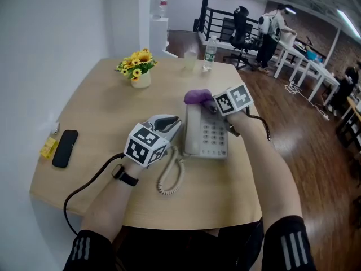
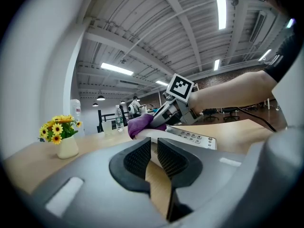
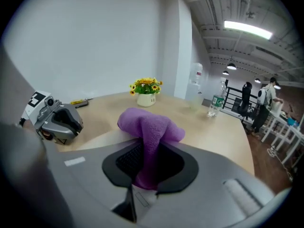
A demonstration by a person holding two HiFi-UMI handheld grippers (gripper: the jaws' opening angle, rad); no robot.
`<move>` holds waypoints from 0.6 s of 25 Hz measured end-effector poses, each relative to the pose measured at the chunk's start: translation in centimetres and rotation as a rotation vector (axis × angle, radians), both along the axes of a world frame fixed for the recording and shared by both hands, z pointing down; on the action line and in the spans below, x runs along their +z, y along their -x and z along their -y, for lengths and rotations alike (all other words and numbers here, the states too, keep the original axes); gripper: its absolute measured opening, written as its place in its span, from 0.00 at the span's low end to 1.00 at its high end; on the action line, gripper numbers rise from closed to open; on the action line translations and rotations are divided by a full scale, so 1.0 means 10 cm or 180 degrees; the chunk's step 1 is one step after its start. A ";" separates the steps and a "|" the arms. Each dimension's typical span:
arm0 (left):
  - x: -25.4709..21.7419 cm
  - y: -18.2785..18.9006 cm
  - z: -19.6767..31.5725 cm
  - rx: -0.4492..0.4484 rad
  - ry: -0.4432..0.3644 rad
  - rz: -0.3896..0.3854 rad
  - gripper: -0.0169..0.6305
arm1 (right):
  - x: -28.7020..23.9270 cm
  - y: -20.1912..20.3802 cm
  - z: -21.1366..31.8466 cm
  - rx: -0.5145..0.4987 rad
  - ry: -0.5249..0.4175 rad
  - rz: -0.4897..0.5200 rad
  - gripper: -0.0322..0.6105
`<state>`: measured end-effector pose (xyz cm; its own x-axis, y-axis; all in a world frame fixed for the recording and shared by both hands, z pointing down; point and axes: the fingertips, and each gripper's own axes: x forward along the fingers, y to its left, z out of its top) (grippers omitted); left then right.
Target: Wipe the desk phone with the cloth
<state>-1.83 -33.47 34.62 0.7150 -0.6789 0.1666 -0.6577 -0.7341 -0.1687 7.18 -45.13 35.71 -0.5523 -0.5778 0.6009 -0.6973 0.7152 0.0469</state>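
**Item: wipe of desk phone — state of progress**

- Desk phone (image 1: 206, 133): sits on the desk (image 1: 96, 100), keypad up, coiled cord trailing off its near left corner.
- Cloth (image 1: 197, 96): purple, bunched on the phone's far edge.
- My right claw (image 1: 211, 106): at the phone's far right corner, pinching the cloth, a fold of which stands between the pads.
- My left claw (image 1: 172, 123): at the phone's left side, pads almost pressed together on nothing, only a slit of desk showing between them.
- Progress, as I judge it: wiping is under way at the far edge — keypad, handset side and near edge look left to do. No surface shows whether it was already cleaned.
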 end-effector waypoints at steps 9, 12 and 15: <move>0.03 -0.02 -0.01 0.0008 0.0000 0.0030 0.08 | 0.03 -0.85 0.03 0.0464 -0.0034 -0.0276 0.16; 0.03 -0.02 -0.01 0.0009 0.0002 0.0036 0.08 | 0.00 -1.01 0.04 0.0567 -0.0127 -0.0355 0.16; 0.02 -0.03 -0.01 0.0008 -0.0006 0.0037 0.08 | -0.06 -0.93 0.00 0.0443 -0.0227 -0.0203 0.16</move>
